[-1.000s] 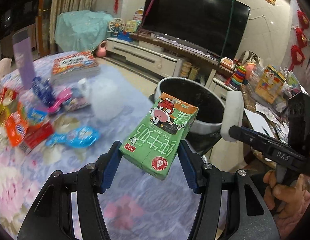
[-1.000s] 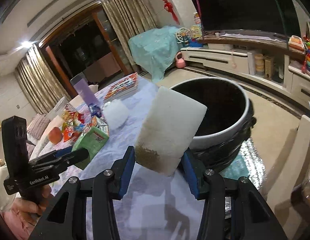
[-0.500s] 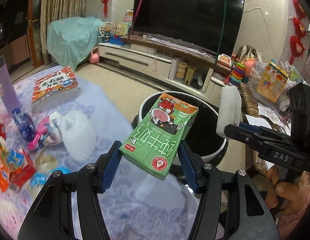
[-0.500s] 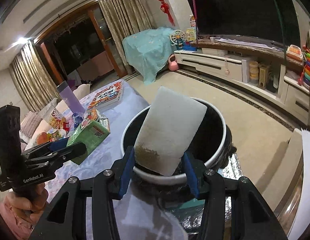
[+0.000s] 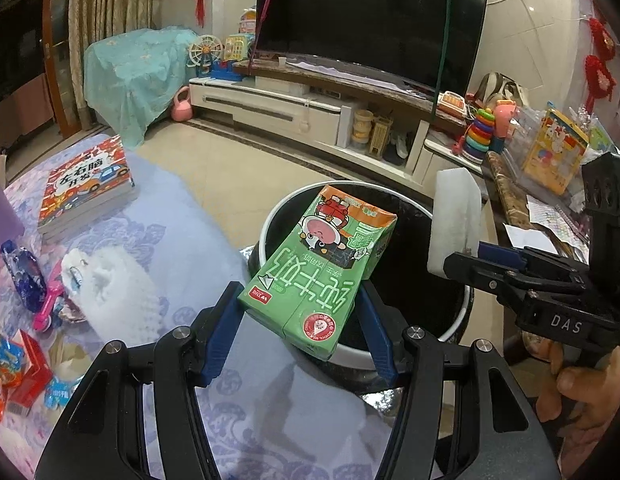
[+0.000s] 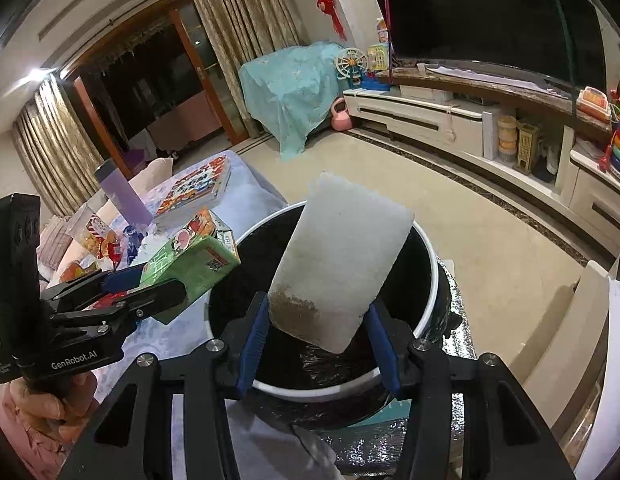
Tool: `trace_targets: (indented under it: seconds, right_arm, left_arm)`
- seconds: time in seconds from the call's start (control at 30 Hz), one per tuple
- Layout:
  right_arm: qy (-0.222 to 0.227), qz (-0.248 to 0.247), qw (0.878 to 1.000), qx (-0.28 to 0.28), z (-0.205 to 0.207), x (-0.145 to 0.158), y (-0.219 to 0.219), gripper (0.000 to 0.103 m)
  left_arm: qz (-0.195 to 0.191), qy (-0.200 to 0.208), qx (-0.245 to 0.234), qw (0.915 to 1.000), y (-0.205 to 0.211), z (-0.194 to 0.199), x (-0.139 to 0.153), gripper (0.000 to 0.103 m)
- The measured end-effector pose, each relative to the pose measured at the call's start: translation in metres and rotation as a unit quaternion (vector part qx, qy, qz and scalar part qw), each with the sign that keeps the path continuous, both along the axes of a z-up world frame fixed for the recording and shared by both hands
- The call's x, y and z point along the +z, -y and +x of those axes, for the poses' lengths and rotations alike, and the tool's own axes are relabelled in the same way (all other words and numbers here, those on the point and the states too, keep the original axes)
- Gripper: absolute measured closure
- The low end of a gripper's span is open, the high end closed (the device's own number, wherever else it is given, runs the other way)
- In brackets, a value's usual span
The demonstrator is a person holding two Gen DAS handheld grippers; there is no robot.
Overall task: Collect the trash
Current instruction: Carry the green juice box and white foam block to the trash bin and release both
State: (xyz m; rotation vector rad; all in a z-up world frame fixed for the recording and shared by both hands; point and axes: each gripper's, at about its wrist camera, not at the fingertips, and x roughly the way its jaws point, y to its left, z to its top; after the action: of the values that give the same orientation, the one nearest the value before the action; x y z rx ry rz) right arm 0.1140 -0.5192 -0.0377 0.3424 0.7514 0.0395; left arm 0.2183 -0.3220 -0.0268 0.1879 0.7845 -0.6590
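Both loads (image 5: 315, 270) now over bin (image 5: 270, 224), clamped.

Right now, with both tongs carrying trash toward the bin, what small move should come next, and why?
Probably open the right tongs and let the white sponge drop. It already hangs over the dark mouth of the bin, inside the white rim. The green milk carton in the left tongs sits nearer the rim's edge, so it could go in after a little more reach.
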Motion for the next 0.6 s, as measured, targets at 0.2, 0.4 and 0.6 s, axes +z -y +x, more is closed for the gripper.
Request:
trace_targets:
  seconds: [0.2, 0.4, 0.6]
  right_arm:
    - [-0.008, -0.001, 1.000, 0.002, 0.006, -0.005, 0.006, 0.051]
    - [-0.011, 0.001, 1.000, 0.006, 0.010, -0.007, 0.008, 0.051]
    - [-0.020, -0.012, 1.000, 0.010, 0.015, -0.009, 0.006, 0.046]
  left_arm:
    - [0.009, -0.002, -0.005, 0.9999, 0.010, 0.004, -0.005, 0.045]
    - [0.009, -0.011, -0.005, 0.9999, 0.014, 0.011, -0.008, 0.045]
    - [0.014, -0.018, -0.005, 0.9997, 0.016, 0.014, -0.010, 0.038]
